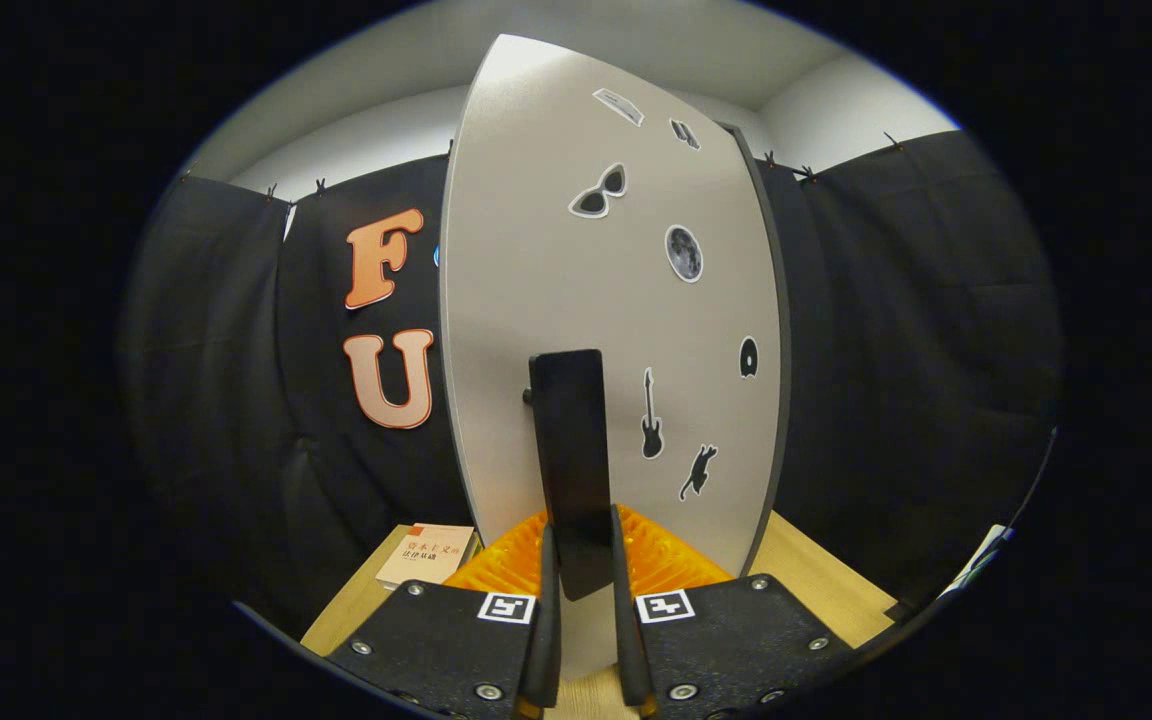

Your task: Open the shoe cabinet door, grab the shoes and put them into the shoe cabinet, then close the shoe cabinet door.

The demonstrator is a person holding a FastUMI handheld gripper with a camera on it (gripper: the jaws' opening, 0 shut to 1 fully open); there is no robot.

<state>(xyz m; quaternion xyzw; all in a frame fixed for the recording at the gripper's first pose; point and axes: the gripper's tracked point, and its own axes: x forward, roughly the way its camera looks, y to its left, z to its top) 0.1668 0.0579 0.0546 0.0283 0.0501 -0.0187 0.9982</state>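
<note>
Far left there's the black cloth booth wall (236, 380), with a pale room wall (376, 150) above it. Down on the light wooden worktop (816, 580) a book (428, 556) lies at the left, near the cabinet. Dead centre is the grey shoe cabinet door (556, 280), covered in stickers like sunglasses (598, 192) and a guitar (651, 415). The tool (582, 580) is clamped on the door's dark upright handle (571, 450), both fingers (546, 620) pressing its lower end. More black cloth on the right.
</note>
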